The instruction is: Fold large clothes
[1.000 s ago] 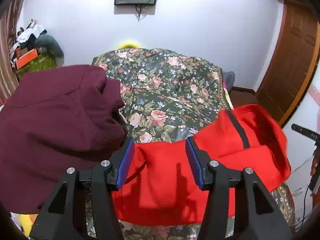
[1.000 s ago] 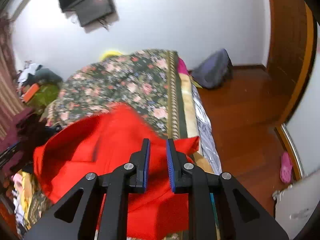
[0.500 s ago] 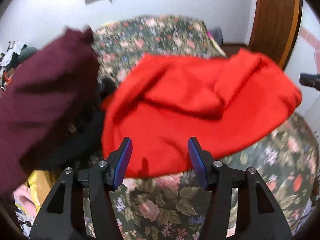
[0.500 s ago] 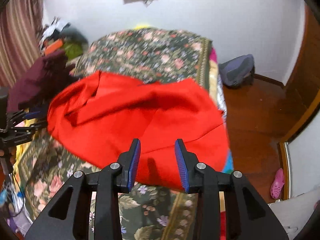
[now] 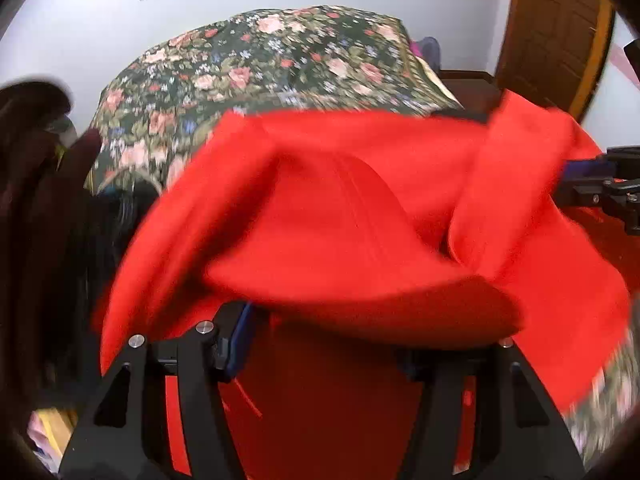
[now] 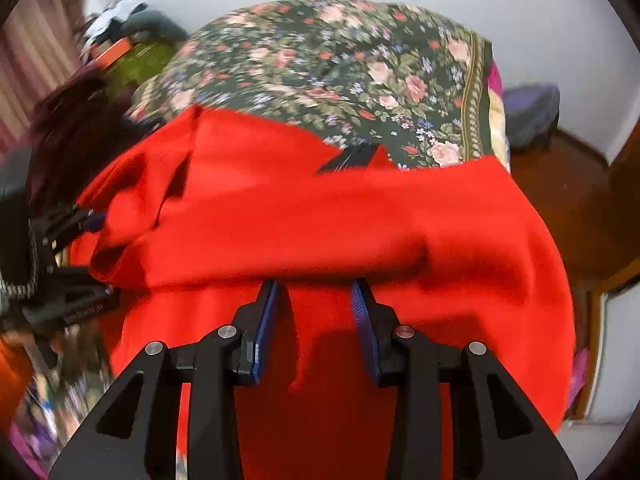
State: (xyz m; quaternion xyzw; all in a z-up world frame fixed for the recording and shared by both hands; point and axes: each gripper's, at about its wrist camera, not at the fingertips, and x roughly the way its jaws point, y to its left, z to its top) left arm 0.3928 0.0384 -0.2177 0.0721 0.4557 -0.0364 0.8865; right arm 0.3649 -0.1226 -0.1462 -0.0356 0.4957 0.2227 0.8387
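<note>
A large red garment (image 5: 340, 220) with a black stripe lies bunched on the near part of a floral bed (image 5: 272, 52). It also fills the right wrist view (image 6: 320, 208). My left gripper (image 5: 324, 336) is open; a red fold drapes over its fingertips and hides the right one. My right gripper (image 6: 316, 300) is open, its tips at the edge of a raised fold, red cloth beneath. Each gripper shows at the other view's edge: right gripper (image 5: 600, 188), left gripper (image 6: 68, 224).
A dark maroon garment (image 5: 36, 184) hangs at the left of the bed, also seen in the right wrist view (image 6: 72, 112). A wooden door (image 5: 556, 28) and wood floor (image 6: 568, 184) are at the right. A clutter pile (image 6: 128, 40) sits far left.
Both grippers moved forward and down into the red garment, which now bunches over their tips. The right gripper, shut a second ago, has opened.
</note>
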